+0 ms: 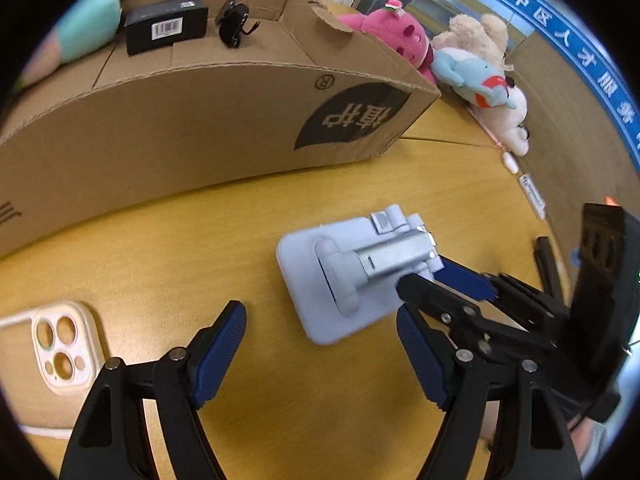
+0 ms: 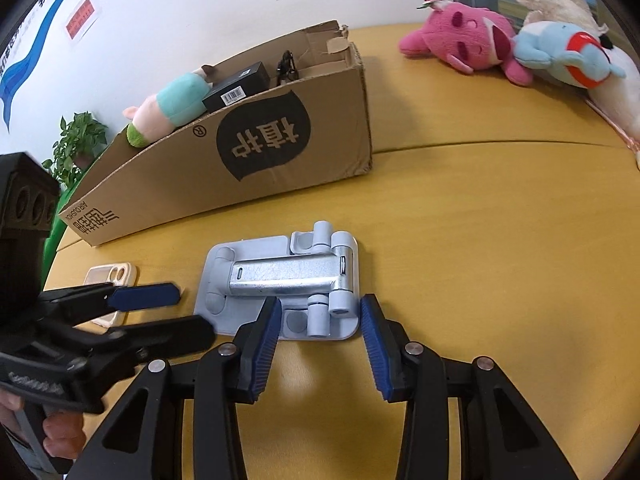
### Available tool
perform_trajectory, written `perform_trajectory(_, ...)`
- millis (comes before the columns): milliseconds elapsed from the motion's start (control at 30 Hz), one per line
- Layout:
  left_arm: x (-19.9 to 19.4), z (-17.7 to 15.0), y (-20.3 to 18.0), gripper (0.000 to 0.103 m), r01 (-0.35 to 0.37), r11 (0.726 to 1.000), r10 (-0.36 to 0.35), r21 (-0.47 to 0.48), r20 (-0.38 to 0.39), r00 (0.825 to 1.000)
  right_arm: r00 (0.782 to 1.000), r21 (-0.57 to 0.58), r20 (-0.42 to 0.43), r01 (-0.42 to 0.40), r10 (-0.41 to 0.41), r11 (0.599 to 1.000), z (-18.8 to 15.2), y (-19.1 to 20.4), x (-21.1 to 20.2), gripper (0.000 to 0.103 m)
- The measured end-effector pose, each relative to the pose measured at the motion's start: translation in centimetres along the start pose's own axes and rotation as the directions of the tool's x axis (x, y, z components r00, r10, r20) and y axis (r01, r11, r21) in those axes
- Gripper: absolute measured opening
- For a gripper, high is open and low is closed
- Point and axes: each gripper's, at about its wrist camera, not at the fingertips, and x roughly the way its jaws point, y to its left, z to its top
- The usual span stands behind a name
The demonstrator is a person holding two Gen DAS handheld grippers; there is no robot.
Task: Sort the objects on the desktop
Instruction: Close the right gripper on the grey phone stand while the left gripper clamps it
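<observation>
A folded pale blue phone stand (image 1: 352, 276) (image 2: 286, 280) lies flat on the yellow table. My right gripper (image 2: 320, 312) is open, its fingers straddling the stand's near end; it also shows in the left wrist view (image 1: 448, 282) at the stand's right edge. My left gripper (image 1: 320, 316) is open and empty, just left of and short of the stand; it also shows in the right wrist view (image 2: 176, 312). A cream phone case (image 1: 60, 352) (image 2: 110, 280) lies to the left. A cardboard box (image 1: 208, 120) (image 2: 248, 152) stands behind.
The box holds a black carton (image 1: 166, 24), a black clip (image 1: 234, 20) and a pink-and-teal plush (image 2: 172, 108). Pink (image 2: 464, 42), blue (image 2: 560, 54) and cream plush toys (image 1: 476, 36) lie at the far right table edge. A plant (image 2: 76, 144) stands beyond the table.
</observation>
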Motion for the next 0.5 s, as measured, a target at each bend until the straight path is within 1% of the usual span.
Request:
perform_trajectory(33, 0.2, 0.1, -0.3, 0.072, -0.011, 1.0, 0.011, 0.011, 0.0, 1.0, 1.0, 0.0, 0.001, 0.001, -0.001, 1.0, -0.2, 0.0, -0.1, 0.04)
perform_trajectory(67, 0.2, 0.0, -0.4, 0.068, -0.006, 1.0, 0.006, 0.01, 0.006, 1.0, 1.0, 0.001, 0.002, 0.001, -0.001, 1.0, -0.3, 0.1, -0.1, 0.04)
perform_trajectory(100, 0.3, -0.1, -0.4, 0.061, -0.001, 1.0, 0.001, 0.012, 0.008, 1.0, 1.0, 0.005, 0.005, 0.0, 0.0, 1.0, -0.3, 0.1, -0.1, 0.04)
perform_trajectory(133, 0.3, -0.1, -0.5, 0.051, -0.004, 1.0, 0.004, 0.016, 0.011, 1.0, 1.0, 0.002, 0.004, 0.0, 0.0, 1.0, -0.4, 0.2, -0.1, 0.04)
perform_trajectory(167, 0.3, -0.3, -0.6, 0.045, -0.007, 1.0, 0.007, 0.024, 0.012, 1.0, 1.0, -0.001, 0.004, -0.001, 0.001, 1.0, -0.4, 0.3, -0.1, 0.04)
perform_trajectory(200, 0.4, -0.4, -0.6, 0.041, -0.022, 0.999, 0.022, 0.031, 0.017, 1.0, 1.0, -0.005, 0.003, -0.006, 0.006, 1.0, -0.4, 0.3, 0.0, 0.04)
perform_trajectory(300, 0.3, -0.5, -0.5, 0.038, -0.044, 0.998, 0.043, 0.04, 0.028, 0.999, 1.0, -0.014, 0.002, 0.002, -0.002, 1.0, -0.5, 0.8, 0.0, 0.04)
perform_trajectory(433, -0.1, -0.6, 0.1, 0.037, -0.036, 0.999, 0.035, 0.021, 0.032, 0.999, 1.0, -0.014, -0.003, -0.018, 0.018, 1.0, -0.6, 0.9, 0.0, 0.04)
perform_trajectory(500, -0.3, -0.7, 0.0, 0.036, -0.048, 0.999, 0.047, 0.024, 0.036, 0.998, 1.0, -0.017, -0.003, -0.02, 0.02, 1.0, -0.8, 1.1, -0.1, 0.04)
